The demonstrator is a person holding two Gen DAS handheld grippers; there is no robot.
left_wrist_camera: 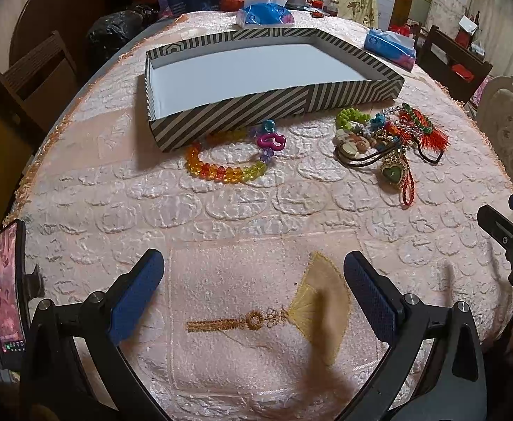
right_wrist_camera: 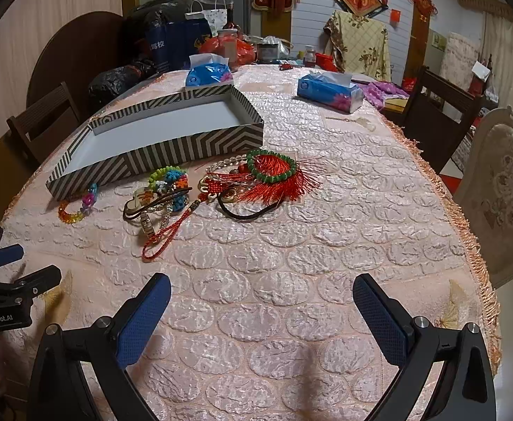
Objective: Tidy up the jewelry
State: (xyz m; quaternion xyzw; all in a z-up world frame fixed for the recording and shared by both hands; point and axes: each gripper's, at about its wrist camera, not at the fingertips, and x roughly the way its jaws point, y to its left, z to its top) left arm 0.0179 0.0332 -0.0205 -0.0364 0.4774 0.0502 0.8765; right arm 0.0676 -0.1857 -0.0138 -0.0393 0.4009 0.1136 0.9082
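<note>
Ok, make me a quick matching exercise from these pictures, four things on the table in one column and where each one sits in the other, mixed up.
Things:
1. striped box
2. rainbow bead bracelet
3. green bead bracelet
4. phone

Places:
A. on the red tassel, in the jewelry pile
B. at the table's left edge, beside the left gripper
C. alone, just in front of the box's near wall
D. mid-table, empty, behind all the jewelry

Pairs: 1-D, 2-C, 3-A, 4-B
</note>
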